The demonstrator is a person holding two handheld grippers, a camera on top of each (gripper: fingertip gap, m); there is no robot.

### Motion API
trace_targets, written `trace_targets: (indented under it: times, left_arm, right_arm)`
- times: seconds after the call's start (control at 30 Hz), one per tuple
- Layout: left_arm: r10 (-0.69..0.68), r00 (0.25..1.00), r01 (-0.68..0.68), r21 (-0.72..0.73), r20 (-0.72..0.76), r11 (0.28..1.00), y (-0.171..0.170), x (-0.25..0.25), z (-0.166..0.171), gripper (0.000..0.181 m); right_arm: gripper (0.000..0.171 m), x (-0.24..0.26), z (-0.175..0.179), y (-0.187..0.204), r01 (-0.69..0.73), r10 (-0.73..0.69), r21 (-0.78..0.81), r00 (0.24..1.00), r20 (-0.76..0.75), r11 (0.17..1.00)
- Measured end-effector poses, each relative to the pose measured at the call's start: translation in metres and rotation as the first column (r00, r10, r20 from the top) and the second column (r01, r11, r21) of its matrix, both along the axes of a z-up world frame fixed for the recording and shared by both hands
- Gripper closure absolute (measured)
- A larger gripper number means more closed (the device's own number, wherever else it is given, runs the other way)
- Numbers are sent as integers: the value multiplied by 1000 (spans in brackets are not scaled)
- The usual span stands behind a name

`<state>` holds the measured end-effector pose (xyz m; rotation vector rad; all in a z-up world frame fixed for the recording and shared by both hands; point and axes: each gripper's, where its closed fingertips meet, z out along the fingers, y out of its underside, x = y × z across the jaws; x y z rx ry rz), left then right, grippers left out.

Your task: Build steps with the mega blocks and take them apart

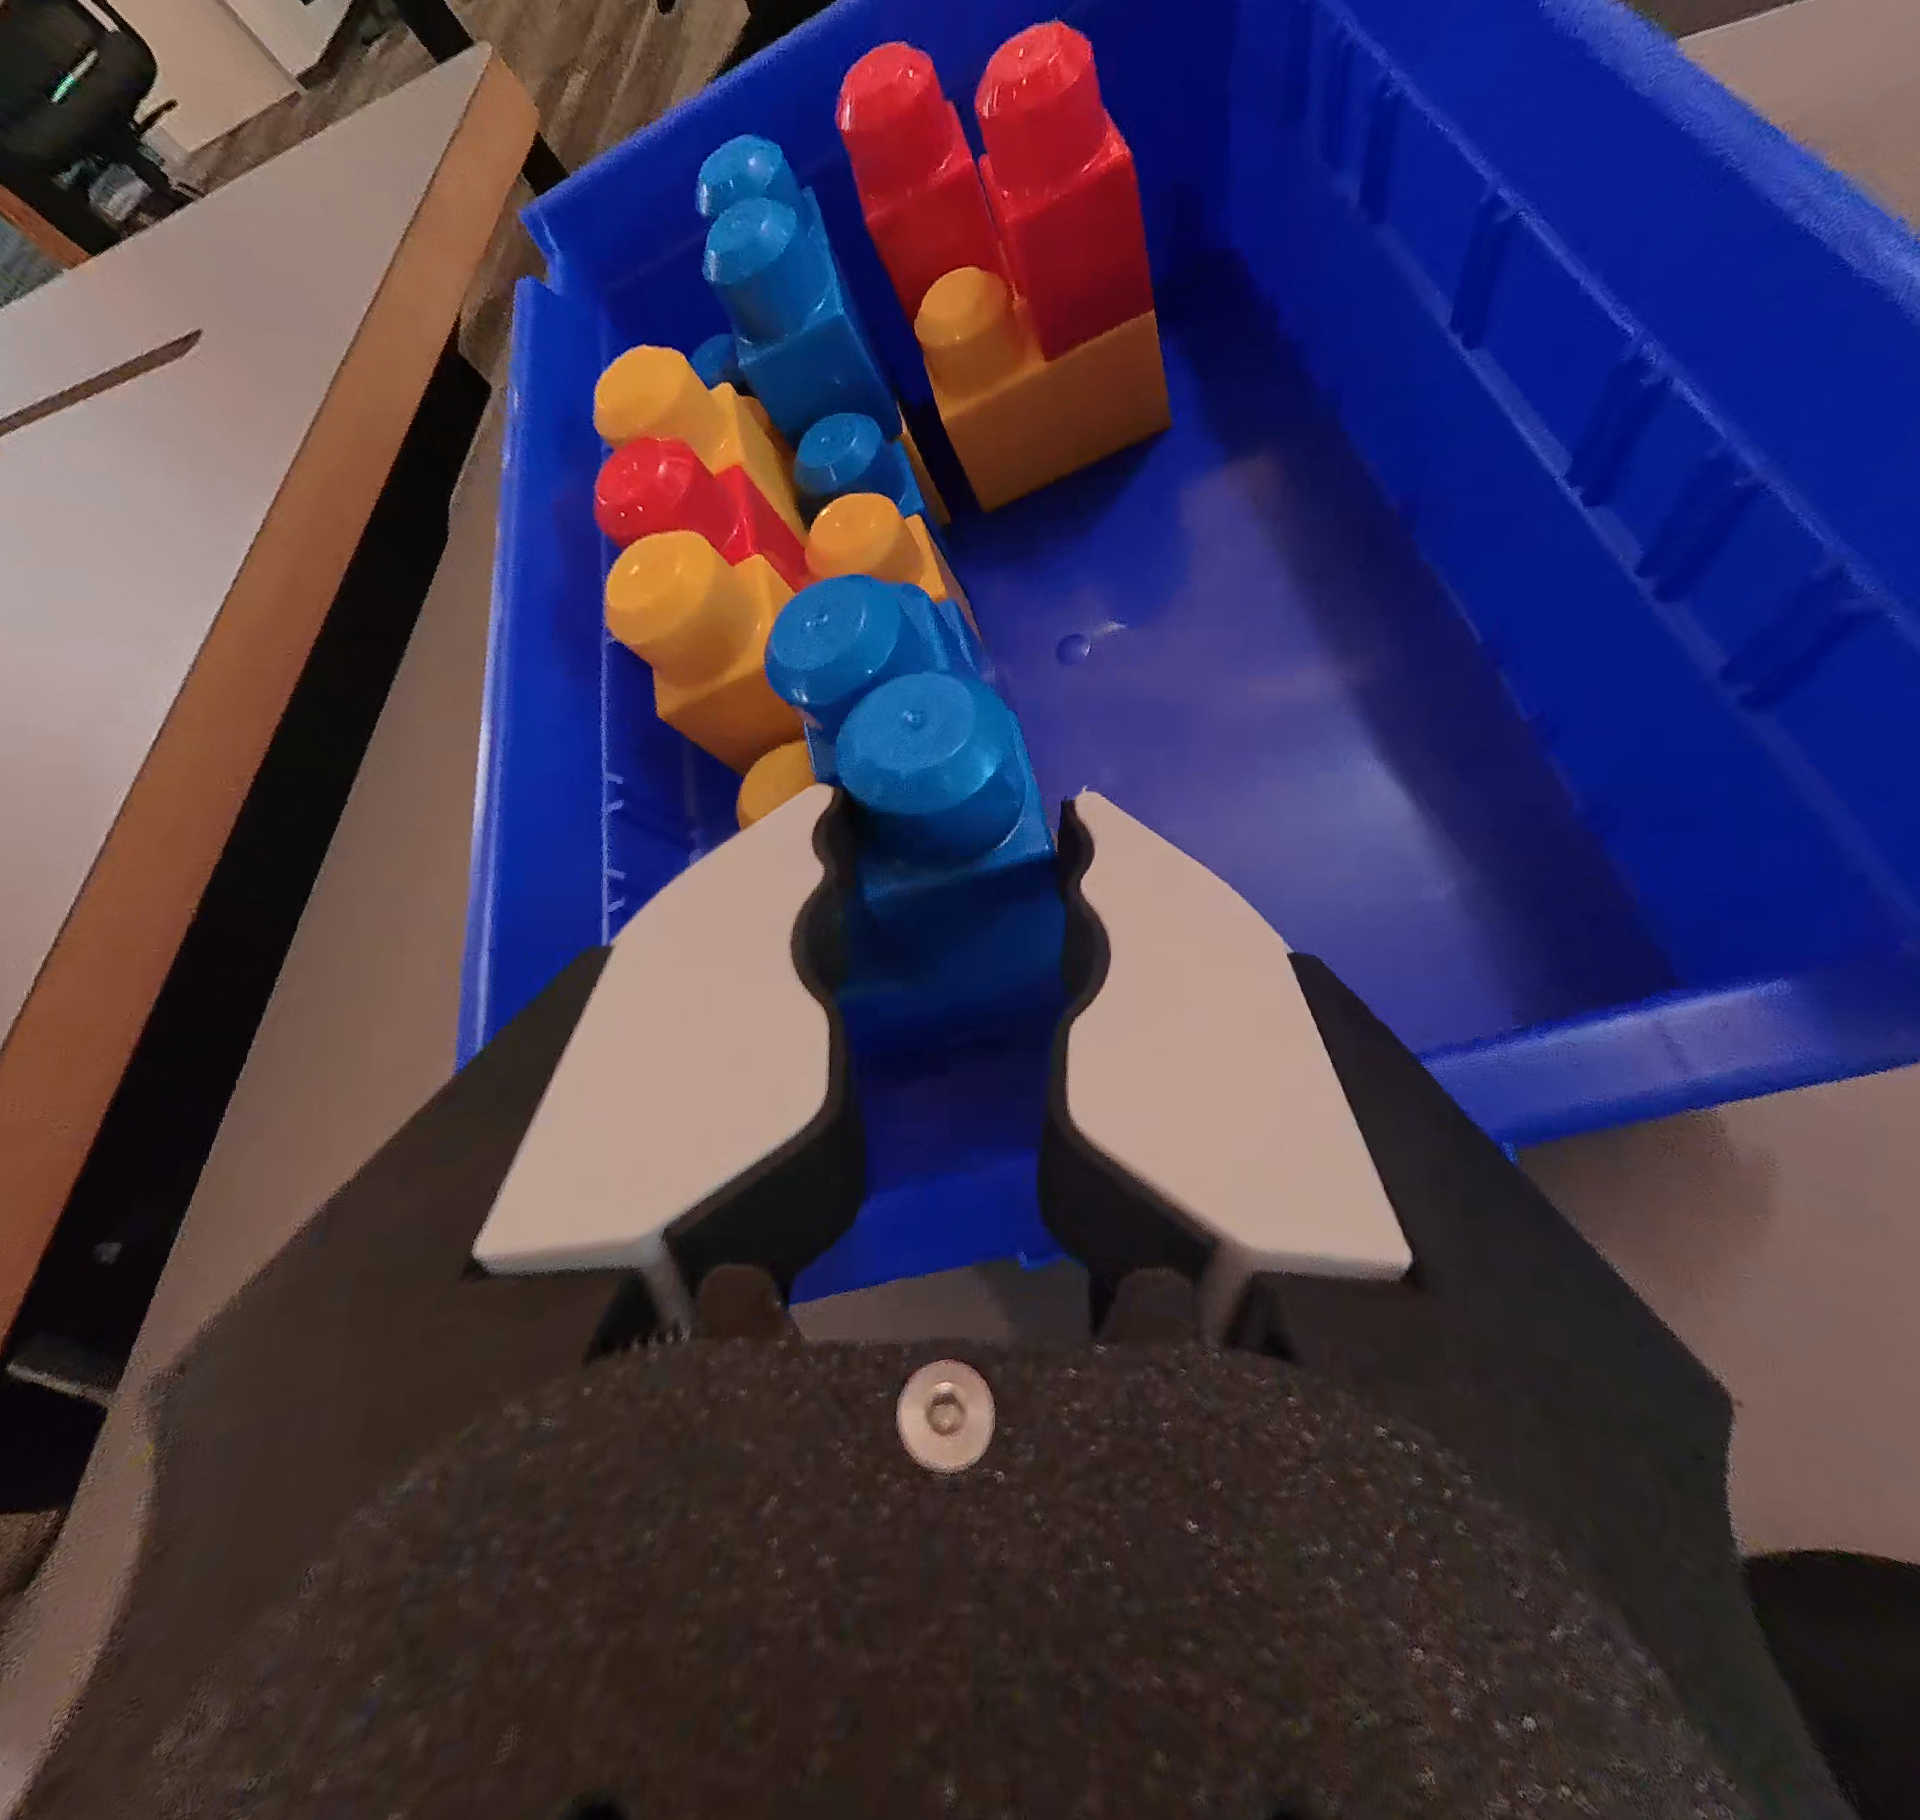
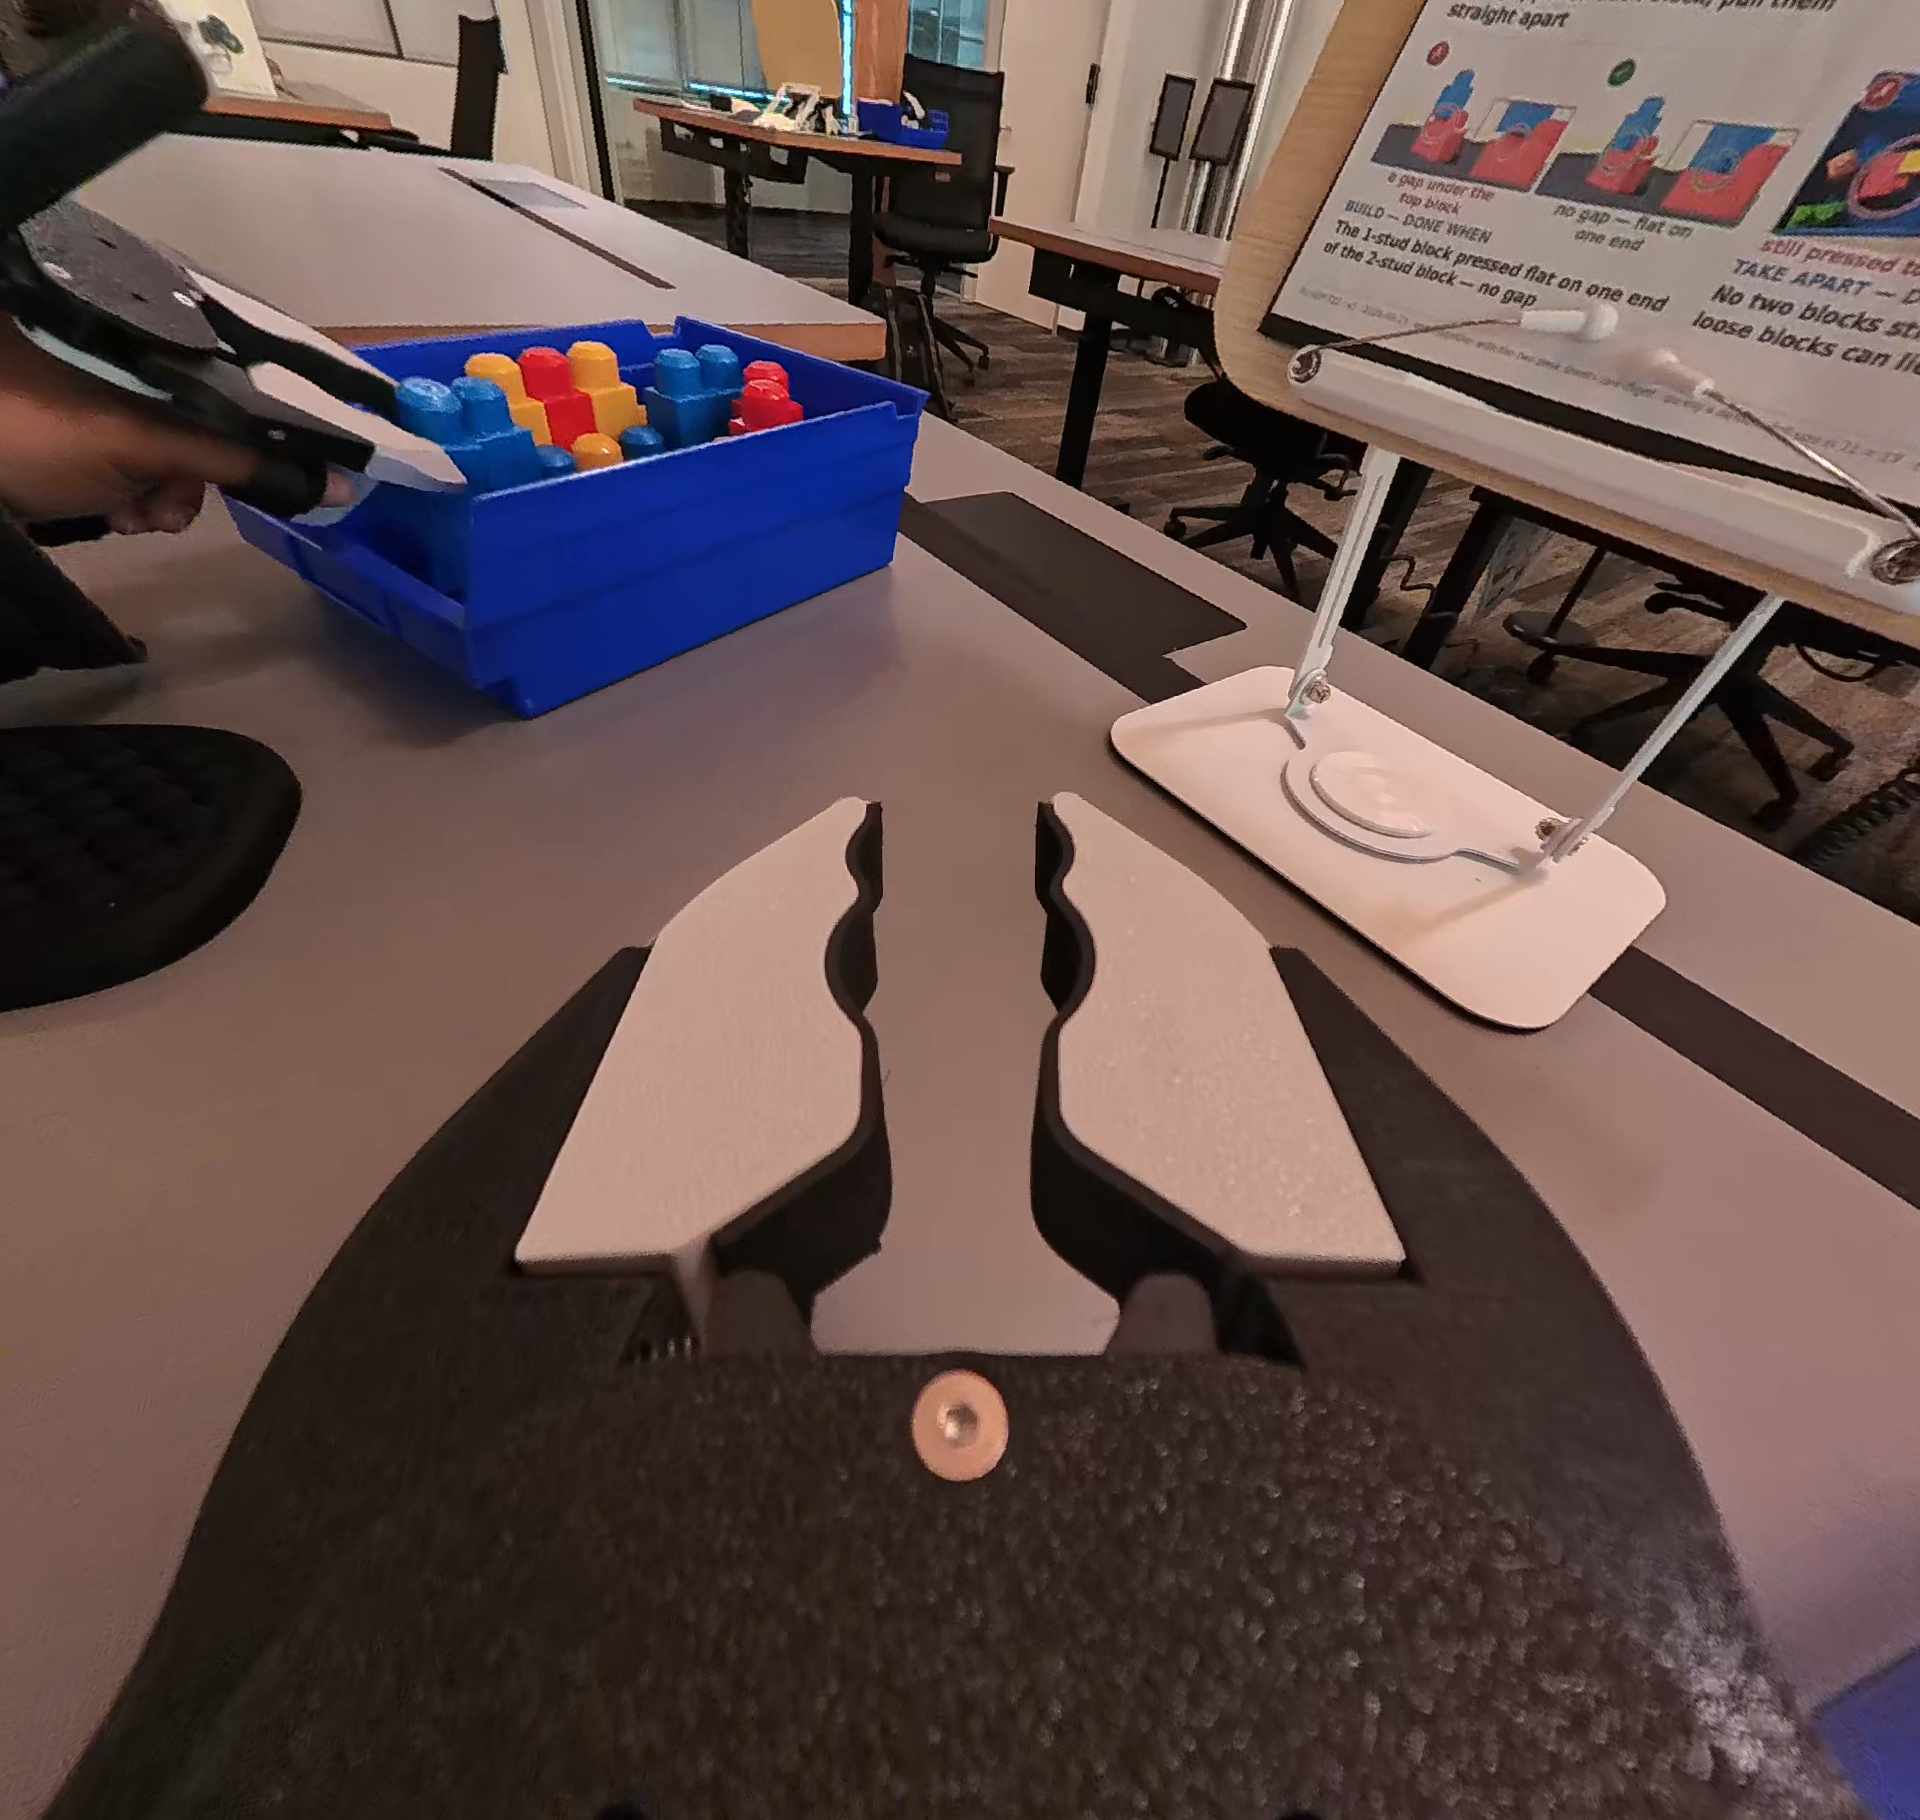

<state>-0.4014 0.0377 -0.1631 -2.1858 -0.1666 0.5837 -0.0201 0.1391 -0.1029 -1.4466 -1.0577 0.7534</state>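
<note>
The left gripper clamps a glossy blue two-stud block at the near end of the blue bin, beside red, yellow and blue blocks. The right gripper hovers over the grey table, jaws parted and empty.

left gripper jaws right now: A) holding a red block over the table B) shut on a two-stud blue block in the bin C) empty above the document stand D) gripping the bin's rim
B: in the left wrist view the left gripper has its jaws closed against the sides of the two-stud blue plastic block, inside the blue plastic bin.
</note>
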Motion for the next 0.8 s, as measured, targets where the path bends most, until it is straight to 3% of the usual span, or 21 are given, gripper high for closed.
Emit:
trace_targets:
  times: [0.17,0.4,0.5,0.63,0.8]
  left_arm:
    - [-50,999,51,68,-14,996,-1,16,22,143]
    - [-194,974,217,249,-114,944,7,77,97,144]
    - [-323,941,338,339,-100,878,18,120,131,144]
    - [-542,840,502,438,-40,746,33,190,161,144]
    - [-708,706,638,457,-23,621,55,269,158,144]
  right_arm:
    - [143,-1,0,-1,-3,3,3,1000,-1,1000]
    - [143,-2,6,-6,-14,14,24,1000,-22,1000]
    - [141,-4,10,-10,-28,29,24,999,-40,999]
    - [134,-7,11,-15,-31,33,30,999,-36,999]
    - [121,-15,11,-25,-7,8,85,1000,-11,996]
